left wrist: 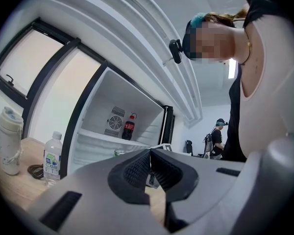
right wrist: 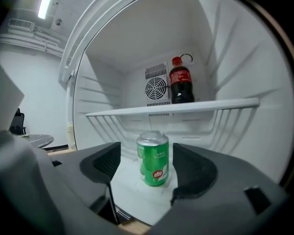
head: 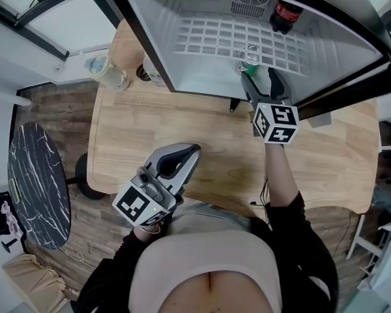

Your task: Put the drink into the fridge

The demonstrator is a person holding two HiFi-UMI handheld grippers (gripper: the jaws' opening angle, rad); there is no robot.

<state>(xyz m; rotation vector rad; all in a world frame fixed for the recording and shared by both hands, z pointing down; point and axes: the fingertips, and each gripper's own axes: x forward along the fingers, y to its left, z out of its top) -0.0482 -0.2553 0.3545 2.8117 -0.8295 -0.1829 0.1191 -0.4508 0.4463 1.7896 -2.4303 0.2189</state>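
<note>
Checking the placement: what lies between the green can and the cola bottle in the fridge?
The white wire shelf: the cola bottle stands on it, the green can on the fridge floor beneath. The right gripper view shows this.

The fridge has smooth, matt white plastic walls and a white grid shelf. Inside the fridge, the green can is glossy printed metal and the cola bottle is shiny plastic. Under the fridge, the desk is pale matt wood with visible grain. At the fridge's mouth, the right tool is smooth grey plastic with ribbed matt black pads.
</note>
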